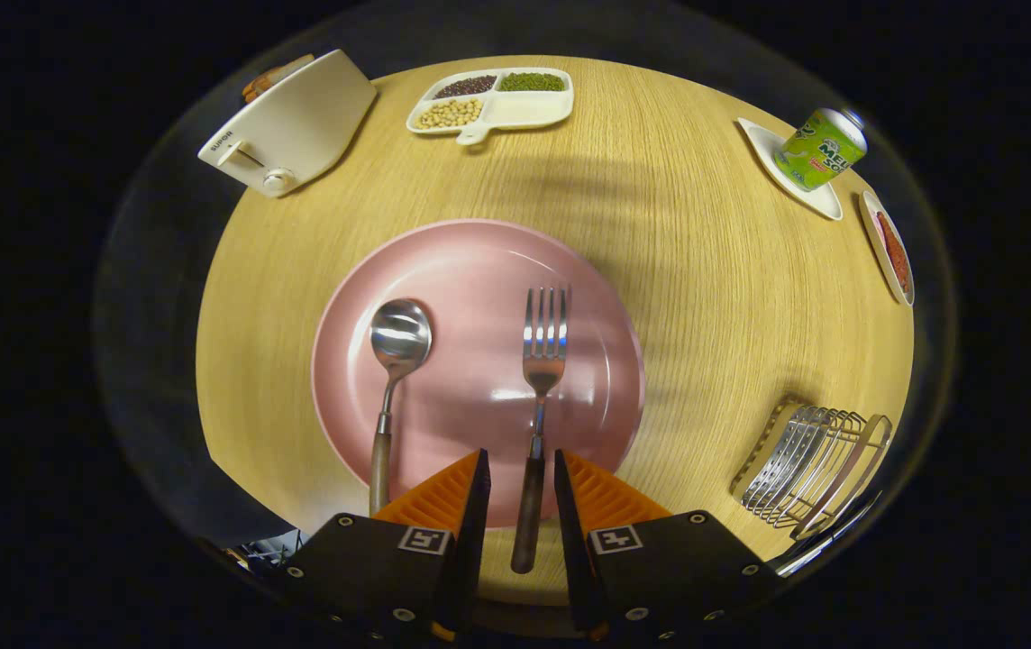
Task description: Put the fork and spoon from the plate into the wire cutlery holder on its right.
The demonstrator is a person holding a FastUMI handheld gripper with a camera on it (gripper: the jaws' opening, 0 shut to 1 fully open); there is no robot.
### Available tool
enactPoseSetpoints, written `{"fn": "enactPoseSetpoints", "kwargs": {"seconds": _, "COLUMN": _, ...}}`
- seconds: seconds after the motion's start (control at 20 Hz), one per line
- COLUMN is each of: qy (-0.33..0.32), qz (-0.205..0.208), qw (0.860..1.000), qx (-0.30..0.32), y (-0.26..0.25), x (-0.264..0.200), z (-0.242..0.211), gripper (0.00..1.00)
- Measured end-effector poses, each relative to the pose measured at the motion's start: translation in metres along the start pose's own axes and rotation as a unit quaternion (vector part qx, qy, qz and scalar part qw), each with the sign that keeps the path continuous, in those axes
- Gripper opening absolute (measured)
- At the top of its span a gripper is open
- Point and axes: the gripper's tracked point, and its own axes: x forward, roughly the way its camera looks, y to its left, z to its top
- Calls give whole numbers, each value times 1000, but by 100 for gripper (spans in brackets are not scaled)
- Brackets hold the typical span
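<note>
Tool (522, 470) fingers apart, straddling the fork (538, 397) handle, not pressing it. Fork and spoon (392, 379) lie on pink plate (479, 261). Wire cutlery holder (811, 469) sits right of plate on bench (705, 297).

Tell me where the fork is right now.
In the gripper view the fork lies on the pink plate, right of the spoon, its wooden handle running back between the open gripper's fingers, which have not closed on it.
</note>
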Motion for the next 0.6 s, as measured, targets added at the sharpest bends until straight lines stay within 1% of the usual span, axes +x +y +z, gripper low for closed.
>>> {"fn": "enactPoseSetpoints", "kwargs": {"seconds": 0.05, "qy": 4, "qz": -6, "qw": 1000, "qx": -1, "y": -1, "x": 4, "z": -4, "gripper": 36}}
{"fn": "enactPoseSetpoints", "kwargs": {"seconds": 0.1, "qy": 6, "qz": -7, "qw": 1000, "qx": -1, "y": -1, "x": 6, "z": -6, "gripper": 32}}
{"fn": "enactPoseSetpoints", "kwargs": {"seconds": 0.15, "qy": 6, "qz": -5, "qw": 1000, "qx": 2, "y": 1, "x": 10, "z": -6, "gripper": 25}}
{"fn": "enactPoseSetpoints", "kwargs": {"seconds": 0.2, "qy": 8, "qz": -3, "qw": 1000, "qx": 5, "y": 1, "x": 12, "z": -7, "gripper": 22}}
{"fn": "enactPoseSetpoints", "kwargs": {"seconds": 0.25, "qy": 4, "qz": -2, "qw": 1000, "qx": 8, "y": 3, "x": 15, "z": -7, "gripper": 16}}
{"fn": "enactPoseSetpoints", "kwargs": {"seconds": 0.45, "qy": -18, "qz": -7, "qw": 1000, "qx": 8, "y": 1, "x": 13, "z": -1, "gripper": 8}}
{"fn": "enactPoseSetpoints", "kwargs": {"seconds": 0.6, "qy": -47, "qz": -1, "qw": 999, "qx": 7, "y": 5, "x": -3, "z": 1, "gripper": 5}}
